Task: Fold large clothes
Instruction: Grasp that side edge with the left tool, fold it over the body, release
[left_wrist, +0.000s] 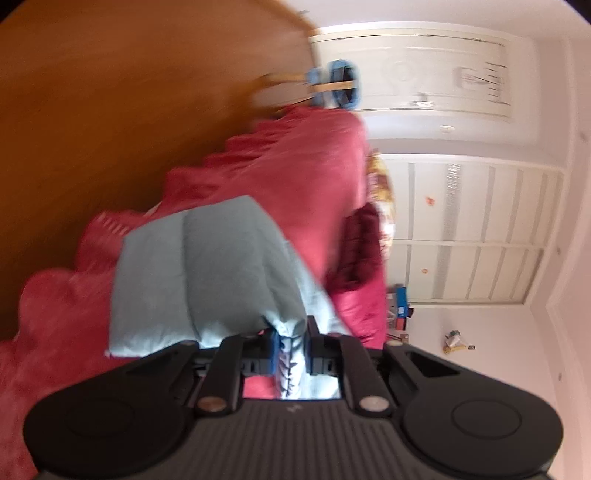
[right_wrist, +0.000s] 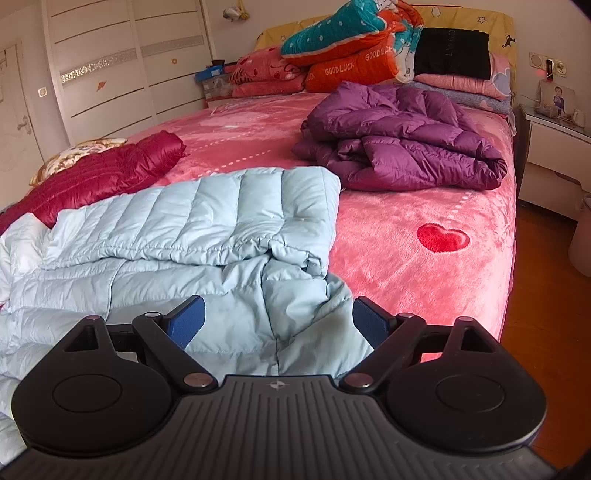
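A pale blue down jacket (right_wrist: 192, 236) lies spread on the pink bed cover (right_wrist: 406, 258), partly folded, with one sleeve laid across it. My right gripper (right_wrist: 277, 320) hovers open just over its near edge, the blue pads wide apart and nothing pinched. In the rolled, blurred left wrist view my left gripper (left_wrist: 291, 345) is shut on a fold of the pale blue jacket (left_wrist: 199, 273), which hangs lifted ahead of the fingers.
A purple down jacket (right_wrist: 399, 144) is crumpled mid-bed. A dark red jacket (right_wrist: 99, 173) lies at the left. Folded quilts and pillows (right_wrist: 347, 48) are stacked at the headboard. A white nightstand (right_wrist: 554, 155) stands right of the bed, a wardrobe (right_wrist: 122, 66) left.
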